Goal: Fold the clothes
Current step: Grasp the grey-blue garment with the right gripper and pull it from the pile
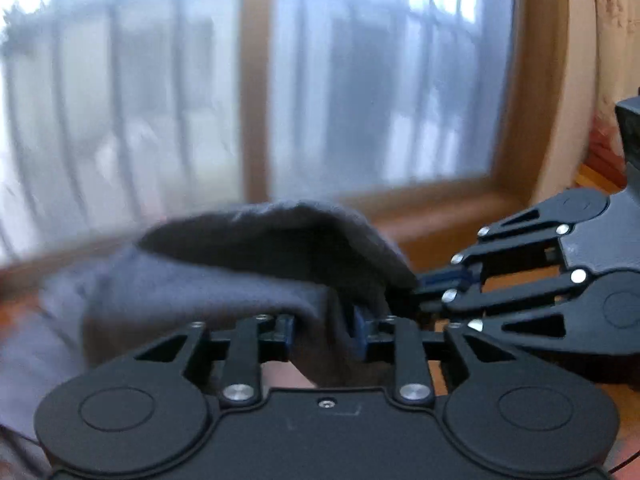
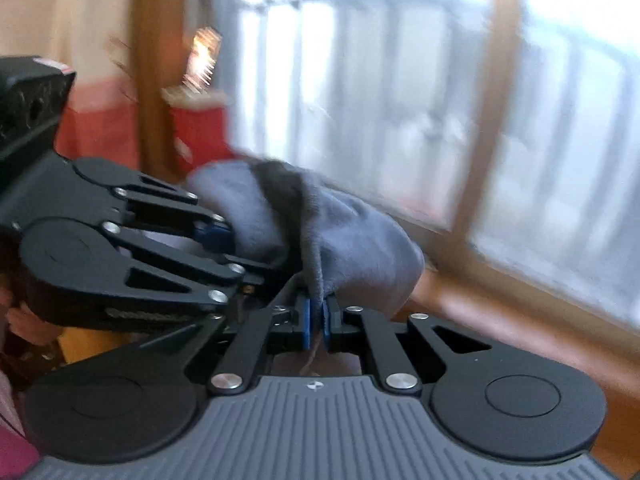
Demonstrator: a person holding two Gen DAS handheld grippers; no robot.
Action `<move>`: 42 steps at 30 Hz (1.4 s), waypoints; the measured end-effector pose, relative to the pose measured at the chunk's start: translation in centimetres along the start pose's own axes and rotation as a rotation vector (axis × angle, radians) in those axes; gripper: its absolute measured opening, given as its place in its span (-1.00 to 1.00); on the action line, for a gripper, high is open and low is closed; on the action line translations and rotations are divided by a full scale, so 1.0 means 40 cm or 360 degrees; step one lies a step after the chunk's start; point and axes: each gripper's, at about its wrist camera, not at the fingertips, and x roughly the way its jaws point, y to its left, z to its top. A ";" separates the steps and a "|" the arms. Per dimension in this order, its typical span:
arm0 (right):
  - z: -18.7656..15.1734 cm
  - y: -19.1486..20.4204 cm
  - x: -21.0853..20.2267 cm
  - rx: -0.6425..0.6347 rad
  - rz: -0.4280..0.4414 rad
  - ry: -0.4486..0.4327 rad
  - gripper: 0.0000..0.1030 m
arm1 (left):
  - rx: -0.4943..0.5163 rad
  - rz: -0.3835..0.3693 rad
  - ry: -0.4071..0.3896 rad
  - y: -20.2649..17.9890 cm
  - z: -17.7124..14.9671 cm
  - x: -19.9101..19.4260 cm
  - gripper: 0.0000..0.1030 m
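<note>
A grey garment [image 1: 224, 272] hangs bunched in the air in front of the window, held up by both grippers. In the left wrist view my left gripper [image 1: 325, 330] is shut on a thick fold of it, and cloth fills the gap between the blue pads [image 1: 360, 332]. My right gripper [image 1: 424, 284] reaches in from the right with its tips buried in the cloth. In the right wrist view the right gripper [image 2: 316, 322] pinches a thin edge of the garment [image 2: 360, 240]. The left gripper [image 2: 224, 240] grips the cloth close by on the left. Both views are motion-blurred.
A large window with a wooden frame [image 1: 256, 80] and bars outside fills the background, with a wooden sill [image 2: 500, 312] below it. A red and white hanging item [image 2: 200, 132] is beside the frame. A pale curtain [image 1: 616, 20] hangs at the right.
</note>
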 end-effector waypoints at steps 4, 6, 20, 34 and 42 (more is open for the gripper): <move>-0.132 -0.051 0.057 0.0033 -0.0075 0.0411 -0.61 | 0.0055 0.0056 0.0146 -0.021 -0.073 0.050 -0.02; -0.194 -0.053 0.106 0.0032 -0.0137 0.0589 -0.24 | 0.0015 0.0062 0.0208 0.013 -0.104 0.044 0.10; 0.052 0.110 0.249 -0.0438 0.0126 0.0204 0.39 | -0.0327 0.0777 0.0179 0.318 -0.181 -0.243 0.43; 0.210 0.245 0.455 -0.0425 0.0383 0.0394 -0.65 | -0.0405 0.0720 0.0424 0.357 -0.225 -0.088 0.43; 0.197 0.158 0.208 -0.0377 0.0133 0.0208 -0.87 | -0.0326 0.0764 0.0357 0.340 -0.236 -0.141 0.45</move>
